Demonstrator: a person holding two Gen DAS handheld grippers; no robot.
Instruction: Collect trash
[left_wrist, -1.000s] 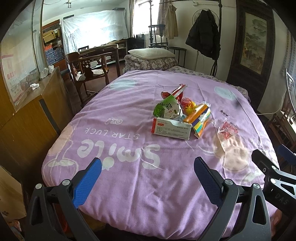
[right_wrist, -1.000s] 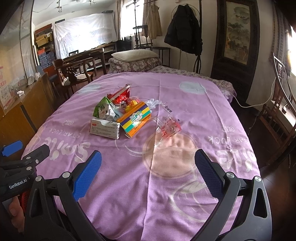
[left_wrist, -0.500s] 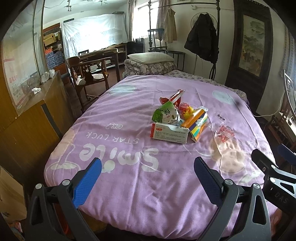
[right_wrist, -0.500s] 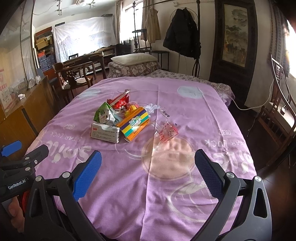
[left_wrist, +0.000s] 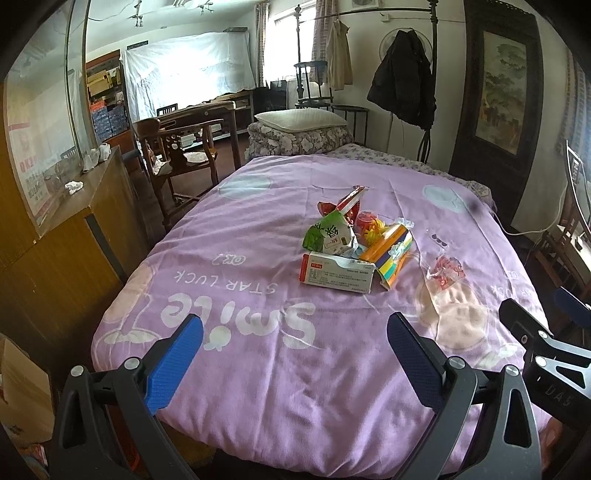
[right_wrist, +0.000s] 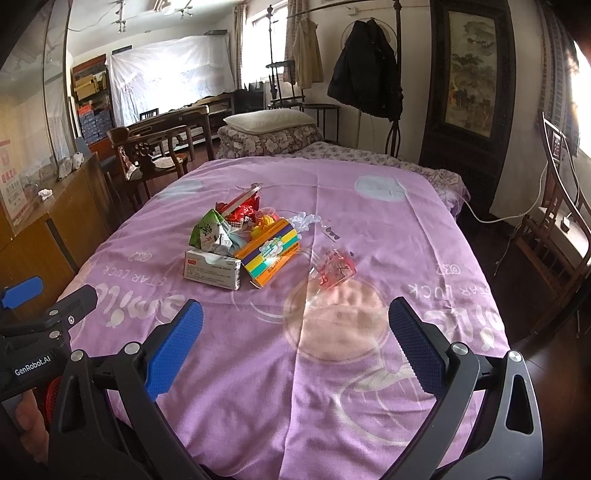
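Trash heaped mid-bed, both claws spread wide and empty.

Risked missing the loose clear crinkled wrapper with red print (right_wrist: 334, 267), apart from the heap of white cardboard box (left_wrist: 338, 272), striped orange carton (left_wrist: 391, 253) and green pouch (left_wrist: 327, 234) on the purple printed bedspread (left_wrist: 258, 221); risked snagging soft cloth too. Left claw (left_wrist: 295, 365) and right claw (right_wrist: 295, 354) gaped, touched nothing, well short of it.
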